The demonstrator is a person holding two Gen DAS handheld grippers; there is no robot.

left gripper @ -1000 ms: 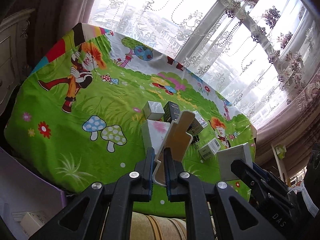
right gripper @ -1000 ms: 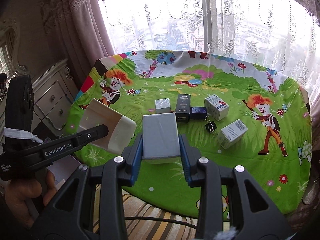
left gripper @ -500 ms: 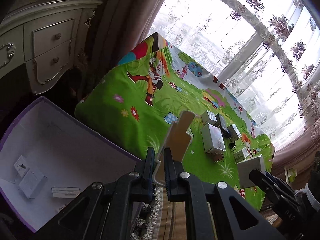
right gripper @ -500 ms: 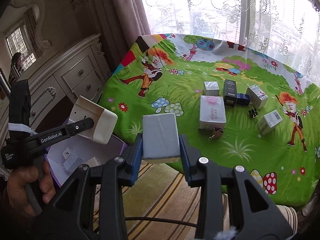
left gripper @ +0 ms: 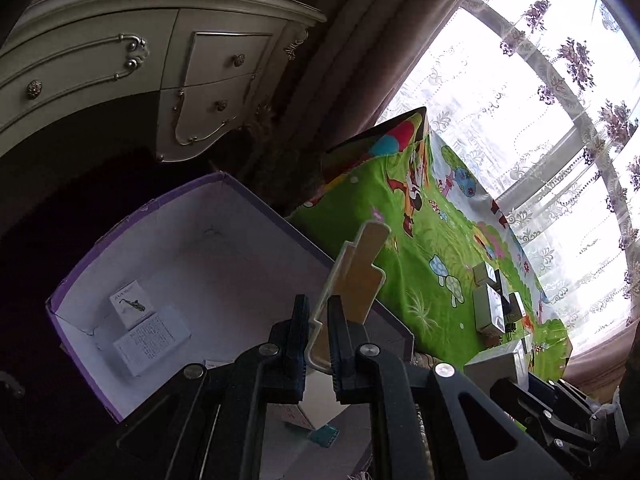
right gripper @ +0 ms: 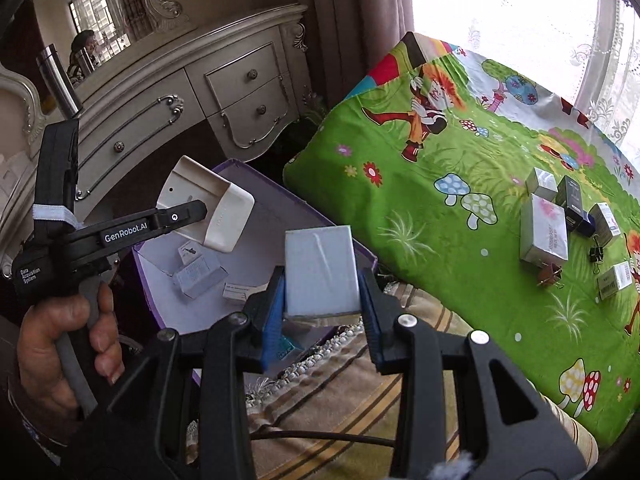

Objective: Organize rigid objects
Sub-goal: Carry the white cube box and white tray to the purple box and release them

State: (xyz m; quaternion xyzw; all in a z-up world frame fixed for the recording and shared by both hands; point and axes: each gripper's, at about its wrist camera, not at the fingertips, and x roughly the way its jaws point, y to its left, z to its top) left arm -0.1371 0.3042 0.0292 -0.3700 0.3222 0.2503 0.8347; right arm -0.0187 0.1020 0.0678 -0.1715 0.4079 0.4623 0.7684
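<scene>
Left gripper (left gripper: 318,334): jaws nearly together, clamped on the thin wall of a cream plastic tray (left gripper: 352,276); in the right wrist view the same cream plastic tray (right gripper: 214,210) hangs from the left gripper (right gripper: 200,210), open side up and tilted, over the purple storage box (right gripper: 256,184). A hand (right gripper: 60,344) grips the handle.

Right gripper (right gripper: 322,300): jaws narrow, pressed on both sides of a pale grey box (right gripper: 320,270), held upright, just above the near edge of the purple storage box.

Purple storage box (left gripper: 168,208): below and ahead of the left gripper, white inside. Contents: a small white carton with a saxophone print (left gripper: 130,304), a white printed carton (left gripper: 150,340) beside it, a paper slip, a teal item partly hidden by the jaws.

Surface with green cartoon cloth (right gripper: 420,208): to the right of both grippers. On it, well apart from the right gripper: a long white-pink box (right gripper: 546,236), a silver box (right gripper: 542,184), a black box (right gripper: 570,196), further small cartons and binder clips (right gripper: 596,252).

Cream dresser (right gripper: 208,92): beyond the storage box.
</scene>
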